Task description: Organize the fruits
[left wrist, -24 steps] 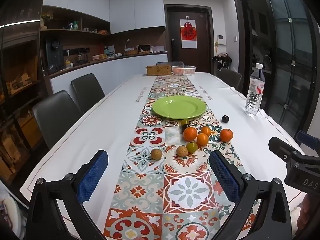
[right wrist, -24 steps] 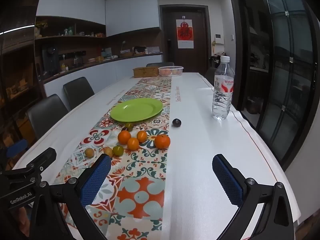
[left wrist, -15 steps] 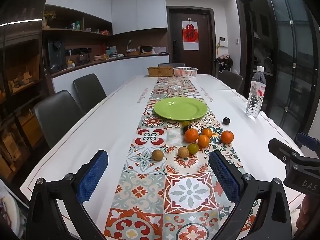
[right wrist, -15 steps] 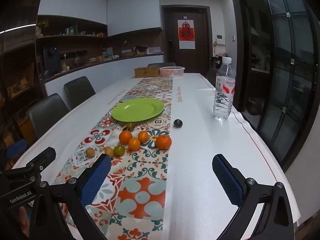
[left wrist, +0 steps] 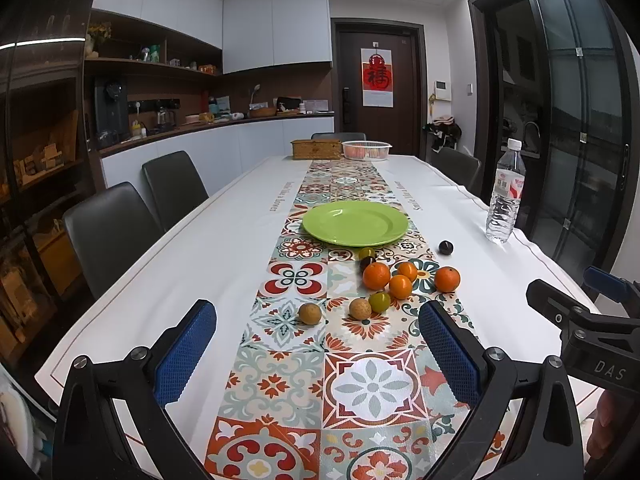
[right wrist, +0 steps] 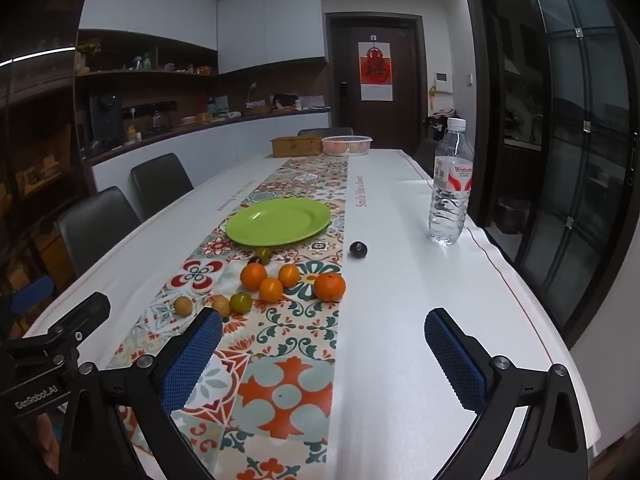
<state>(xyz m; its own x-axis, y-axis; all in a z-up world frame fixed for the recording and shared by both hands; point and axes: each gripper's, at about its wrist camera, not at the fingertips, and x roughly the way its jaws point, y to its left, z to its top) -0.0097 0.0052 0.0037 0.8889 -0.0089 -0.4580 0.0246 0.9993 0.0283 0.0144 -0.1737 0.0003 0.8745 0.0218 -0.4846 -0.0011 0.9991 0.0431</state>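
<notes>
On the desk (left wrist: 192, 256), w/ its patterned runner (left wrist: 360, 360), almost nothing has changed over the last second: both views have only crept a little toward the fruits, which sit a bit closer to the tongs than before, and no fruit has moved. The left tongs (left wrist: 316, 344) are released, jaws wide apart, nothing between the pads, hovering over the runner near the desk edge. The right tongs (right wrist: 324, 356) are released too, empty, above the border of runner and white cloth. The green plate (left wrist: 355, 224) is bare. The fruits lie loose just in front of it: four oranges (left wrist: 376, 276), a green fruit (left wrist: 379, 301), two brownish round ones, e.g. the left one (left wrist: 310, 314), two small dark-green ones by the plate rim (left wrist: 366, 254), and a dark fruit (right wrist: 358, 249) apart on the white cloth. A water bottle (right wrist: 450, 188) stands far right. So the task seems not really started yet; approx. this is the approach stage, and probably the plate is the goal, but it cannot be said for sure.
</notes>
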